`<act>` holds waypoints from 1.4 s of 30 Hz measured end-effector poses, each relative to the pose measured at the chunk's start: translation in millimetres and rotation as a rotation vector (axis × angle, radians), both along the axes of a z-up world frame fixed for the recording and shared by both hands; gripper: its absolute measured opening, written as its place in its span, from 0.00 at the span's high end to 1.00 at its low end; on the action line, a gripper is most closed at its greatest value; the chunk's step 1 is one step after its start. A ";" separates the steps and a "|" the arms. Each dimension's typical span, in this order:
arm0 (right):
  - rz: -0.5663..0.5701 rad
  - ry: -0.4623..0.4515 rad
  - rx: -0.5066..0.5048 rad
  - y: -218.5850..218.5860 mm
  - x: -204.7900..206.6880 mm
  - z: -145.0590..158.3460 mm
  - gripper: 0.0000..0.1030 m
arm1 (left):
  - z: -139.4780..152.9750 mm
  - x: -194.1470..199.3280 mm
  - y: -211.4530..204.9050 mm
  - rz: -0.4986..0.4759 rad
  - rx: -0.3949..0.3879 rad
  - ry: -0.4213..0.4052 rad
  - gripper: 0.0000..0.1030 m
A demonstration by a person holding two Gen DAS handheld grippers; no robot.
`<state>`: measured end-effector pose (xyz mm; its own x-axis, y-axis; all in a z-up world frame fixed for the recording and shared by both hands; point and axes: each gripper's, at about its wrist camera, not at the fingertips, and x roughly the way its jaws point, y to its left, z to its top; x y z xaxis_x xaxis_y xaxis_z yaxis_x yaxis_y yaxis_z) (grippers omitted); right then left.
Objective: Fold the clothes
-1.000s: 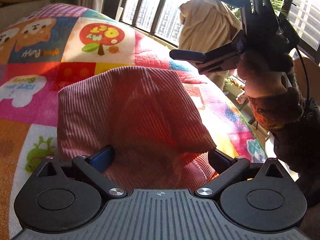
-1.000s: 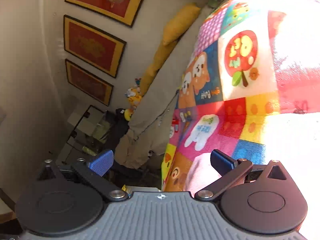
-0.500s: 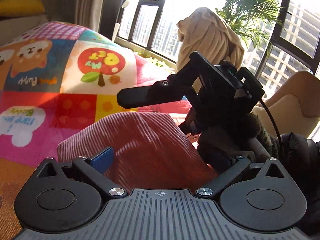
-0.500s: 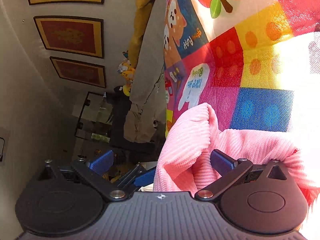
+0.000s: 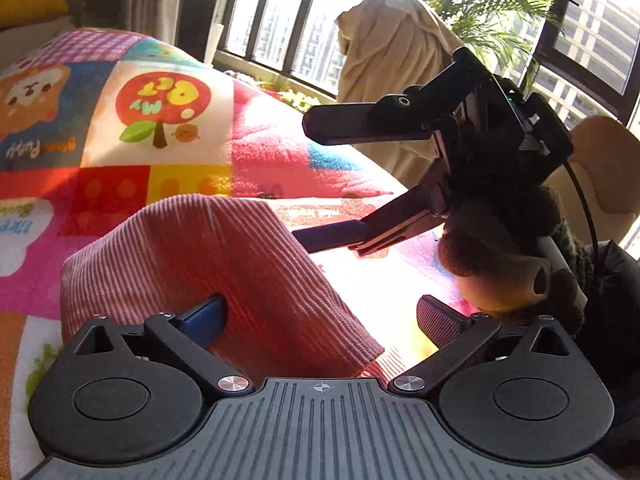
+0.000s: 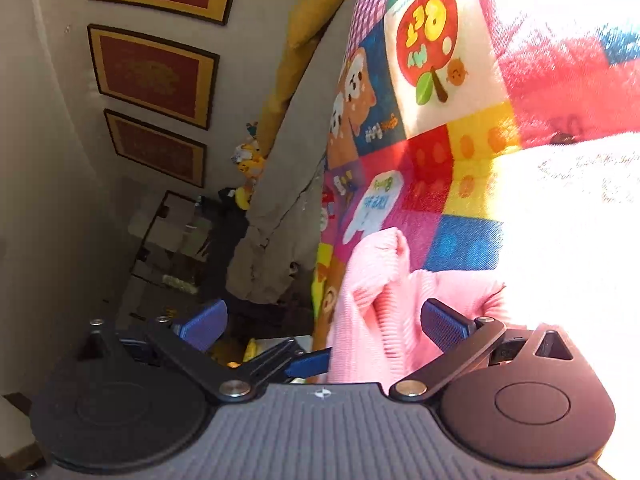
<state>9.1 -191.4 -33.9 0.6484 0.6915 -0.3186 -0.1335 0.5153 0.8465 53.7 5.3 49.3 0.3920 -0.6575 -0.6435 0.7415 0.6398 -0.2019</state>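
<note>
A pink ribbed garment (image 5: pixel 224 264) lies folded on the patchwork blanket (image 5: pixel 160 92). My left gripper (image 5: pixel 320 320) is open and low over it. Its left fingertip (image 5: pixel 204 320) is tucked against the fold, and its right fingertip (image 5: pixel 438 320) is clear of the cloth. My right gripper (image 5: pixel 302 180) hovers open above the blanket, just right of the garment, held by a hand (image 5: pixel 500 280) in a brown fuzzy sleeve. In the right wrist view the garment (image 6: pixel 372 300) bunches between the open fingers of the right gripper (image 6: pixel 324 324), and the left gripper's blue finger (image 6: pixel 308 362) shows beside the cloth.
The blanket (image 6: pixel 420 128) covers a bed that drops off at the side. A beige cloth (image 5: pixel 392 60) hangs by the window, with a tan armchair (image 5: pixel 600 184) at the right. Framed pictures (image 6: pixel 156 76) and a yellow pillow (image 6: pixel 316 4) line the wall.
The right gripper came down to the garment's edge, then drew back to the right, open. The fold now lies lower and further left, clear of the left gripper's right finger.
</note>
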 end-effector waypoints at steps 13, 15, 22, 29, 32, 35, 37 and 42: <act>0.011 -0.026 -0.304 47.9 6.4 -4.1 0.45 | 0.8 14.2 56.4 0.241 0.043 0.008 0.00; 0.022 -0.022 -0.337 55.8 8.4 -7.4 0.57 | -2.8 20.4 64.3 0.271 0.042 0.025 0.00; 0.020 -0.040 -0.338 61.4 3.5 -1.1 0.83 | -24.9 38.6 82.1 0.309 -0.030 0.154 0.01; -0.015 -0.120 -0.296 50.6 -27.2 31.1 0.88 | -0.1 20.5 62.8 0.206 -0.131 0.132 0.01; -0.062 -0.161 -0.275 32.7 -54.3 46.4 0.88 | 12.1 9.6 47.3 0.142 -0.141 0.091 0.01; -0.133 -0.146 -0.324 14.7 -78.1 45.6 0.88 | 16.0 2.1 29.9 0.098 -0.127 0.066 0.01; -0.184 -0.081 -0.368 3.9 -86.0 32.0 0.88 | 14.3 -0.5 18.7 0.080 -0.109 0.056 0.01; -0.215 0.048 -0.429 -1.1 -90.8 -5.9 0.88 | 19.4 -3.4 14.5 0.079 -0.104 0.022 0.01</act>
